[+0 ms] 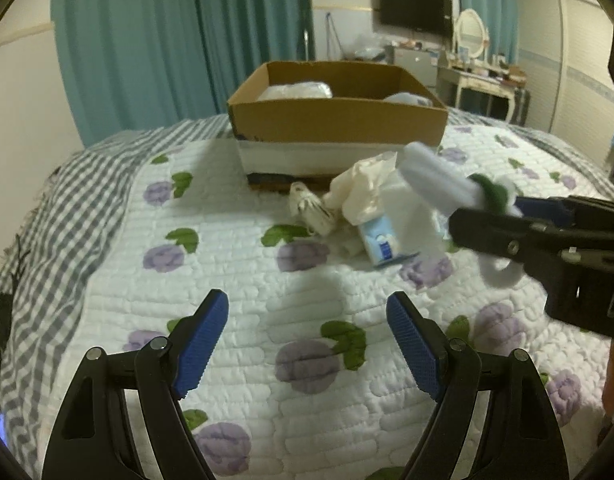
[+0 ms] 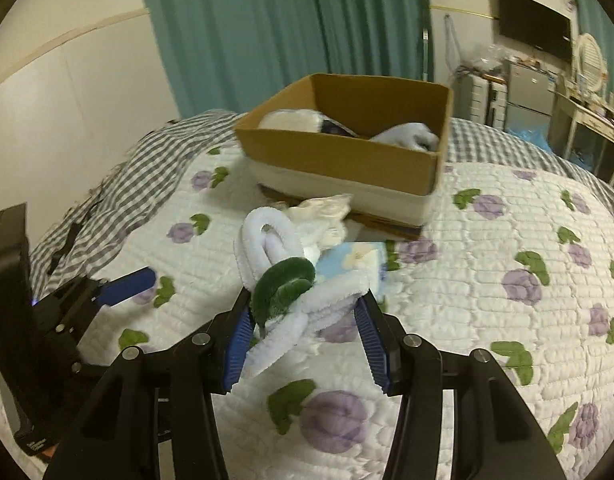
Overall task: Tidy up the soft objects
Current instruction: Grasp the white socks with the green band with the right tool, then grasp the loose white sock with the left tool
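Quilted bed (image 2: 507,208), plush toy (image 2: 291,300) in right hand-held gripper (image 2: 303,320)

We find no legible text, label, brand, number or sign in either view. The small blue-and-white packet (image 1: 381,240) on the quilt carries a printed pattern, but we cannot read any lettering on it. The black device (image 2: 11,320) at the left edge of the right wrist view bears a faint pale marking near its lower end, too small and blurred to read.
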Demonstrator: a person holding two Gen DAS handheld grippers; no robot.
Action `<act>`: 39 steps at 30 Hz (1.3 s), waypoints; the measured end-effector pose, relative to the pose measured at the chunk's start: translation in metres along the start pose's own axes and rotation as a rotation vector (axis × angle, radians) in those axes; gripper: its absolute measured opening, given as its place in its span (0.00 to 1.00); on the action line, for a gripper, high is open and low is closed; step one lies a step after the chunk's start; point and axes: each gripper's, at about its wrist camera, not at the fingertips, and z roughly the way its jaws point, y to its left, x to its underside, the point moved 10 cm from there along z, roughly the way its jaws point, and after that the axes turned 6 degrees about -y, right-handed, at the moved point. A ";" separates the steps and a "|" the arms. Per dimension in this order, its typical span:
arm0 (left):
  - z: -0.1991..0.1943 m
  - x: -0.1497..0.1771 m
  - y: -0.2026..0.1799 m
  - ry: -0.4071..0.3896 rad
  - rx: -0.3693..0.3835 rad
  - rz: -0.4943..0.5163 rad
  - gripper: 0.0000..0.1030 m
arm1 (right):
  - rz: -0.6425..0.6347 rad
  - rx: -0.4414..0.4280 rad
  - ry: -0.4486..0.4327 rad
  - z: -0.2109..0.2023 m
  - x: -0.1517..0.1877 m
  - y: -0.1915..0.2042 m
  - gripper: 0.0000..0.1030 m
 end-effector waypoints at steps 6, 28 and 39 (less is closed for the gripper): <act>-0.007 -0.002 0.005 -0.025 0.038 -0.045 0.80 | -0.031 -0.039 0.022 -0.001 0.004 0.019 0.48; -0.011 -0.009 -0.002 -0.100 0.171 -0.109 0.77 | 0.005 -0.141 0.067 -0.011 0.012 0.038 0.48; -0.014 -0.012 -0.023 -0.129 0.244 -0.010 0.69 | -0.002 -0.167 0.095 -0.025 0.009 0.030 0.48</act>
